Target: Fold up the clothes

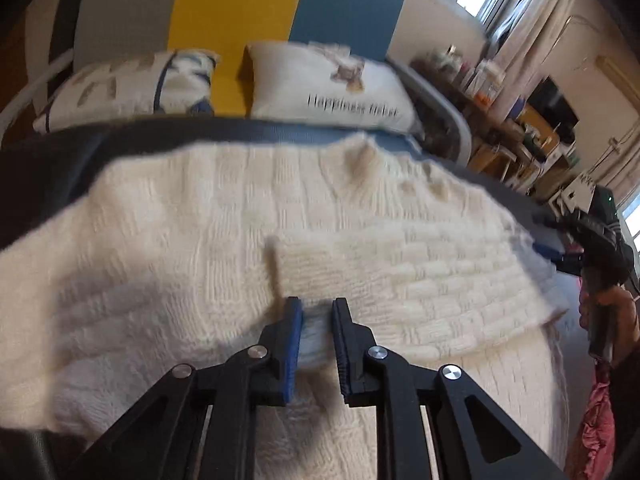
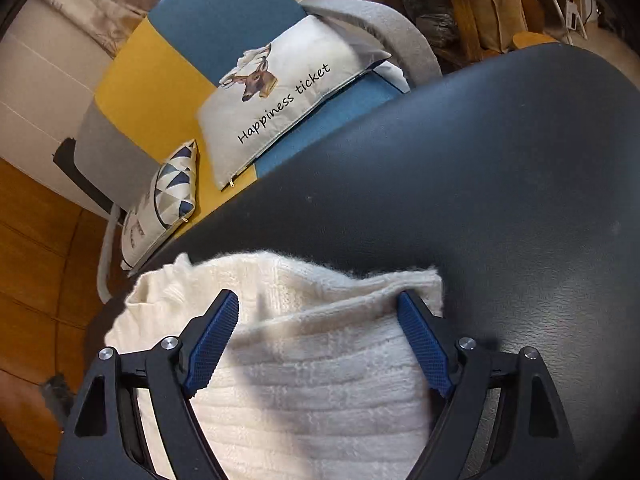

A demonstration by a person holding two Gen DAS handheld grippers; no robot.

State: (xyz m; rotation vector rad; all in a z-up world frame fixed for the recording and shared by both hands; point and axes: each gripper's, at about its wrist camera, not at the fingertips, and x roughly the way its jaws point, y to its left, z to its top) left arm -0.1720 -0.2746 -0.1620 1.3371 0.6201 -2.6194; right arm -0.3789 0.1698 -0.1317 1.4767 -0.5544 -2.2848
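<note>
Your left gripper [image 1: 316, 312] has its jaws nearly closed with a fold of the cream knit sweater [image 1: 280, 240] between the pads; whether they pinch it I can't tell. Your right gripper [image 2: 318, 312] stands wide open over the sweater's far edge, gripping nothing. Sweater lies on the dark table [image 2: 480, 200], one layer already turned over itself, so I'd call it partly folded, more folds left. Beyond: sofa [image 2: 224, 12], deer cushion [image 2: 288, 92], cluttered shelves [image 1: 500, 92].

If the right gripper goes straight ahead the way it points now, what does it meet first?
Most likely the white knitted sweater: the open right gripper points down at its folded edge on the dark table. Depth is unclear.
</note>
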